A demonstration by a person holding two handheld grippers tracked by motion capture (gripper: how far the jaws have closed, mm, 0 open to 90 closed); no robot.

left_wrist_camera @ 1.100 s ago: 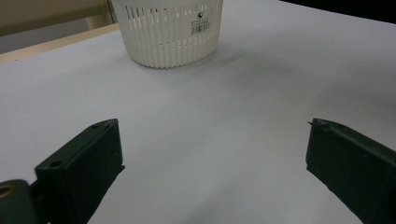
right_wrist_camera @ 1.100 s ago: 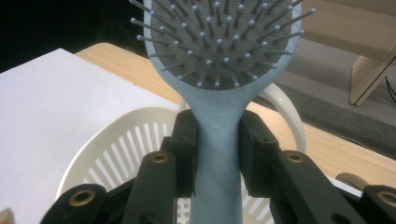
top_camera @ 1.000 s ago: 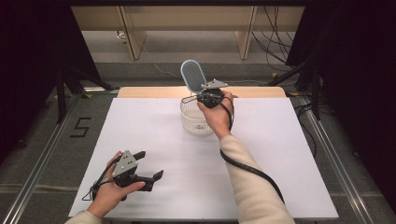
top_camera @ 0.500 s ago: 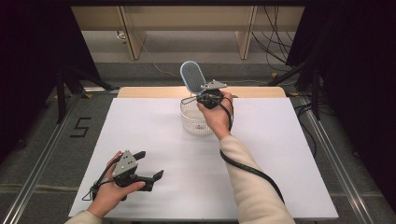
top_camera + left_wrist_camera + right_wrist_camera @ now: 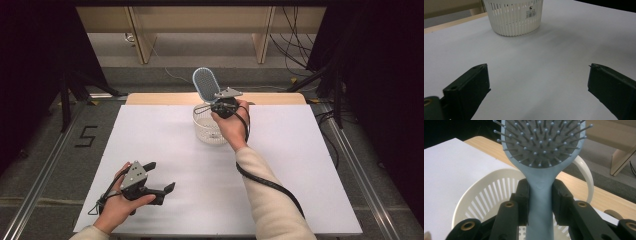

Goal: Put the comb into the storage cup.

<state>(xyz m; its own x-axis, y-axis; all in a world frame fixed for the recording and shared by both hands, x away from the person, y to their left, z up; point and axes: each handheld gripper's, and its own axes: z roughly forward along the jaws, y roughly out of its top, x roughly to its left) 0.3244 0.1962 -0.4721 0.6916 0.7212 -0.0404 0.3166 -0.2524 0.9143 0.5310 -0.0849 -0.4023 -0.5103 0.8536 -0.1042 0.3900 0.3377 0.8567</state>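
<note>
While the white table [image 5: 300, 165] spread across the scene with a strip of bare wood along its far edge, everything else gathered on just two parts of it. Toward the far middle of the sheet stood the white slotted basket [image 5: 207, 131], upright, its ribbed wall and a small barcode label facing the left gripper view [image 5: 515, 17]; from the right gripper view its rim and curved handle [image 5: 474, 195] lay directly beneath the jaws. Above that basket the person's right hand held the right gripper [image 5: 223, 106], whose two black jaws were clamped on either side of the handle of a pale blue hairbrush [image 5: 206, 85]. In the right gripper view the brush [image 5: 540, 202] rose straight up between the pads, its grey bristled head turned toward the camera, the whole thing held over the basket's opening and clear of the table. Well apart from all this, at the near left corner of the sheet, the person's left hand rested with the left gripper [image 5: 159, 187] low over the surface; its jaws stood wide apart with only bare white table between them, pointing toward the basket.
</note>
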